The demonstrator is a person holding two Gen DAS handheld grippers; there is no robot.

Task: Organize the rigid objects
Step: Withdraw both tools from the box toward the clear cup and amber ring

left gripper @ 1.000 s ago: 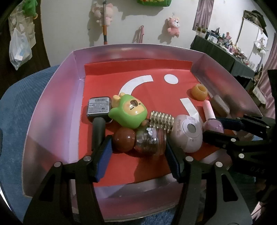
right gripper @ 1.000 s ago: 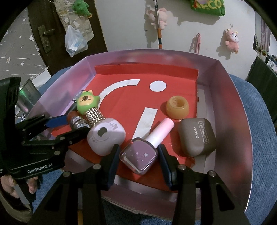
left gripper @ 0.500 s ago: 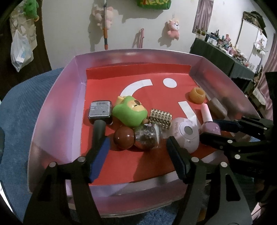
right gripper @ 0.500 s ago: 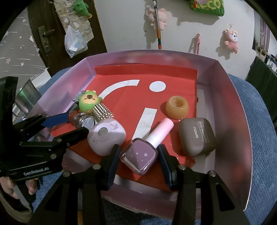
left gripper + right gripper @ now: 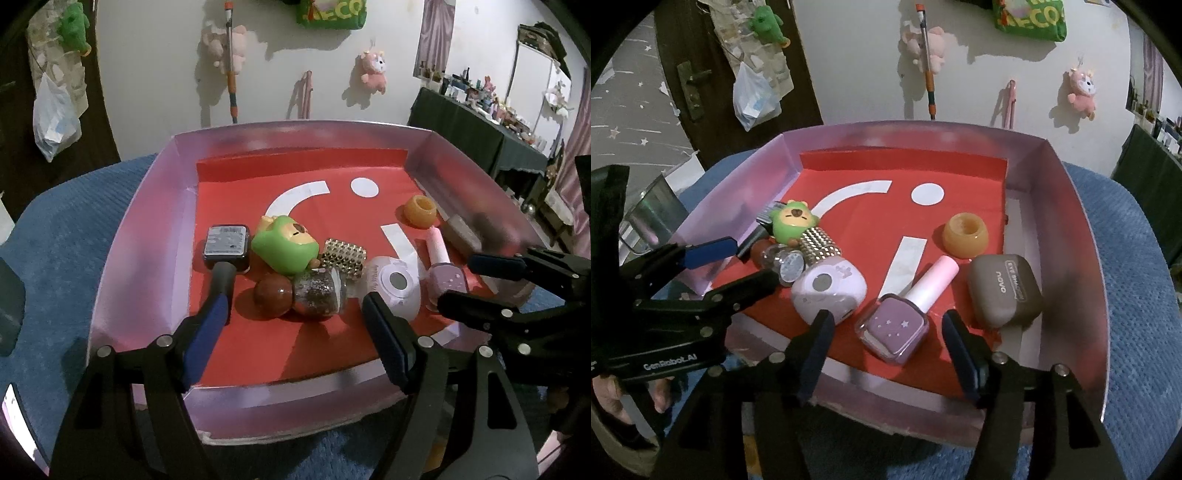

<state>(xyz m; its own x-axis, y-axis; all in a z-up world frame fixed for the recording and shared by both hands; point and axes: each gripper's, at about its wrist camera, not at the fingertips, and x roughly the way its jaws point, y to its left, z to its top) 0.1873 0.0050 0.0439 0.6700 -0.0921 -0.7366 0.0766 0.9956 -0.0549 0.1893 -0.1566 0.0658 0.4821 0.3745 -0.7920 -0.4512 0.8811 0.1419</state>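
A pink-walled tray [image 5: 147, 229] with a red floor holds several small objects. At its left lie a green bear toy [image 5: 284, 247], a black brush [image 5: 226, 251], a studded gold cylinder [image 5: 343, 254], a brown ball [image 5: 273, 295] and a glitter jar [image 5: 317, 293]. A lilac round case [image 5: 827, 290] lies mid-front. A purple nail polish bottle [image 5: 897, 325] lies between my right gripper's fingers. My left gripper [image 5: 295, 328] is open and empty, above the tray's near edge, in front of the ball and jar. My right gripper [image 5: 886, 332] is open around the bottle without touching it.
An orange ring cup [image 5: 966, 234] and a brown eye-shadow case [image 5: 1004, 291] sit at the tray's right. The tray rests on a blue cushion [image 5: 1137, 277]. A wall with hanging plush toys stands behind; a cluttered dark table [image 5: 480, 125] is at far right.
My left gripper has pulled back and up from the ball and jar, so the tray looks farther away. The green bear has tipped over. My right gripper has barely moved.
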